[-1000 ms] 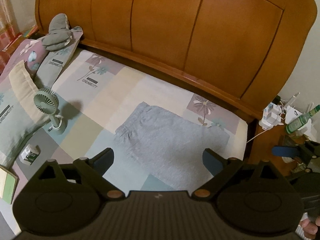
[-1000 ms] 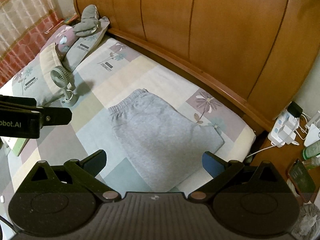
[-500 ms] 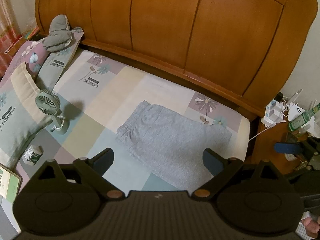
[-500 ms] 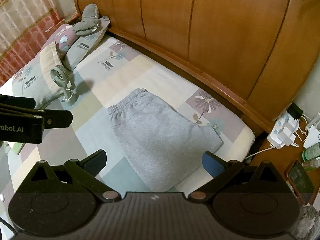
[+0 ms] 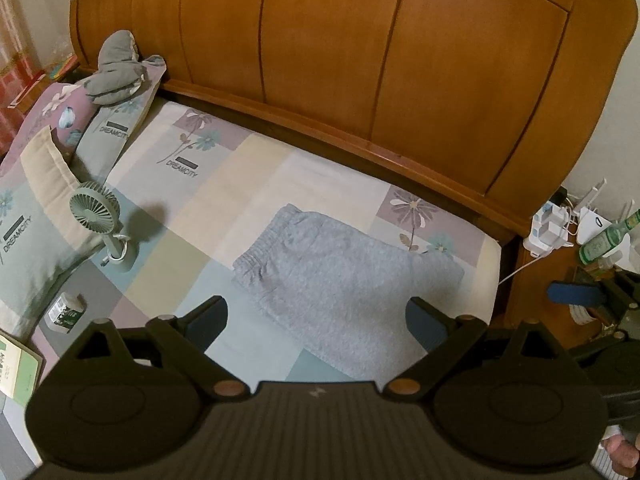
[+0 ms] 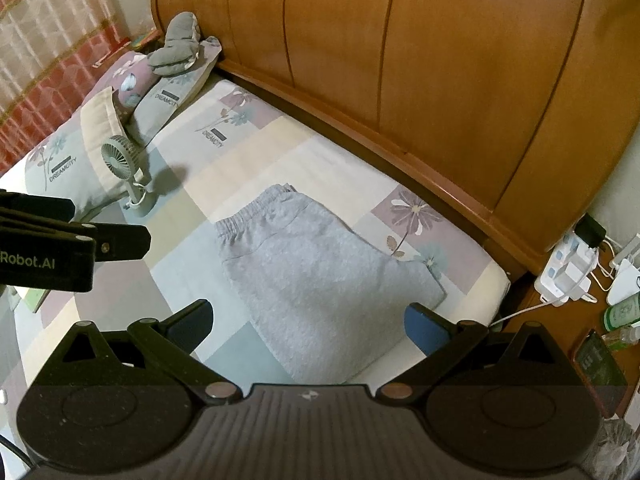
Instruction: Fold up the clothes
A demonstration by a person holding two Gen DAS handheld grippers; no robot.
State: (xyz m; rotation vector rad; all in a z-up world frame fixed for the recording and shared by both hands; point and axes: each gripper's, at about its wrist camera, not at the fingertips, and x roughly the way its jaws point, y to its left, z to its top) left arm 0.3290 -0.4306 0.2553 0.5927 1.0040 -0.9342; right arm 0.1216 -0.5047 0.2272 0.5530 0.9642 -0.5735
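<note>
**Both grippers free above the grey shorts**

Your left gripper (image 5: 316,316) and right gripper (image 6: 308,318) both hang above the bed (image 5: 248,176), jaws spread wide and holding nothing. Neither touches cloth. That suits the moment: with both released and raised, you see the whole garment and can choose your corners.

The grey shorts (image 5: 344,276) lie flat on the patchwork sheet, near the bed's right edge and just short of the wooden headboard (image 5: 360,60). They look already doubled over once, leg on leg, though you cannot confirm the layers from here. The elastic waistband (image 6: 256,216) points toward the pillows (image 6: 68,160) and the small green fan (image 6: 120,160); the leg hems (image 6: 428,284) point toward the bedside table (image 6: 560,320) with its chargers and bottles. So the long axis runs diagonally across your view, from waistband at upper left to hems at lower right.

The fan stands well apart from the shorts, so it should not snag a fold. The likely next step, judging from the layout, is 1 more fold along that axis, bringing hems to waistband.
</note>
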